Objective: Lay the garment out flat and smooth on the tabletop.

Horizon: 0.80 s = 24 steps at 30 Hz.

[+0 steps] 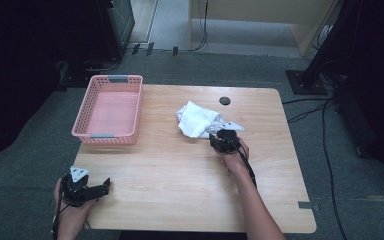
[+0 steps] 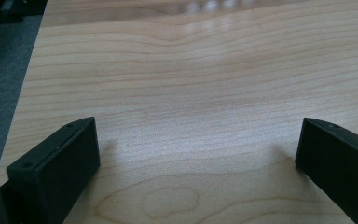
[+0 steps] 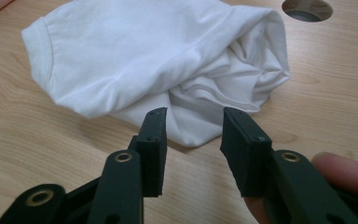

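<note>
You are at the grasping step: your right gripper [image 3: 193, 126] is at the near edge of the crumpled white T-shirt [image 1: 198, 119], which lies on the wooden table [image 1: 180, 175] to the right of the pink basket [image 1: 111, 108]. In the right gripper view the jaws stand partly apart with a fold of the cloth in the gap, but the pads do not press on it, so nothing is held yet. Your left gripper [image 1: 96, 189] rests at the near left corner of the table, jaws wide apart and empty. I think the next move needs a little push forward into the fold, then a firm squeeze before you lift toward the basket.
</note>
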Each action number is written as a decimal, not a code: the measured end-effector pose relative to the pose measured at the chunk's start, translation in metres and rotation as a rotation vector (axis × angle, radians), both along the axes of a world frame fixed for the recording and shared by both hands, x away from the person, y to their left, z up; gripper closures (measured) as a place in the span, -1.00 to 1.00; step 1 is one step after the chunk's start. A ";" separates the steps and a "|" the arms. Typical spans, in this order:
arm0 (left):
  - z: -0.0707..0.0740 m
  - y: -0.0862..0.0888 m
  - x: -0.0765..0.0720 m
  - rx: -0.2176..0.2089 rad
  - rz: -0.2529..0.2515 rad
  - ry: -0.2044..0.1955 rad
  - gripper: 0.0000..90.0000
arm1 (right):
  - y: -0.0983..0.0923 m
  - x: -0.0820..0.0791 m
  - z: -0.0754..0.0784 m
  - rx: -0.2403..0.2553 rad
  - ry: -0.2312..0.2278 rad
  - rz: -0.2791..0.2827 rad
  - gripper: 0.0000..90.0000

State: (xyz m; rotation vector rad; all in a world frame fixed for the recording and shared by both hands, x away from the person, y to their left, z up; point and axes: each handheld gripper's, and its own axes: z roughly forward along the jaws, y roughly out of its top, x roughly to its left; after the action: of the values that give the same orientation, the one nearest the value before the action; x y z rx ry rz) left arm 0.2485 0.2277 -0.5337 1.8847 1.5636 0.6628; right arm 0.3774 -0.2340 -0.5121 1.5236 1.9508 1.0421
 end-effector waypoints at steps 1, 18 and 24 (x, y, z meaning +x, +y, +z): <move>0.000 0.000 0.000 0.000 0.000 0.000 -1.00 | 0.001 0.002 -0.001 0.011 0.003 -0.007 0.46; 0.000 -0.003 -0.001 0.000 0.010 0.002 -1.00 | 0.020 0.017 -0.020 -0.014 0.008 0.037 0.84; 0.000 -0.008 -0.001 0.001 0.015 0.001 -1.00 | 0.020 0.012 -0.021 0.004 0.008 0.037 0.95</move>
State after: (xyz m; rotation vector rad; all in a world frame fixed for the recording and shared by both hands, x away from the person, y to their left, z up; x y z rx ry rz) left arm 0.2474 0.2194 -0.5337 1.8756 1.5797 0.6698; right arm 0.3891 -0.2139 -0.5335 1.5013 1.9904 1.0580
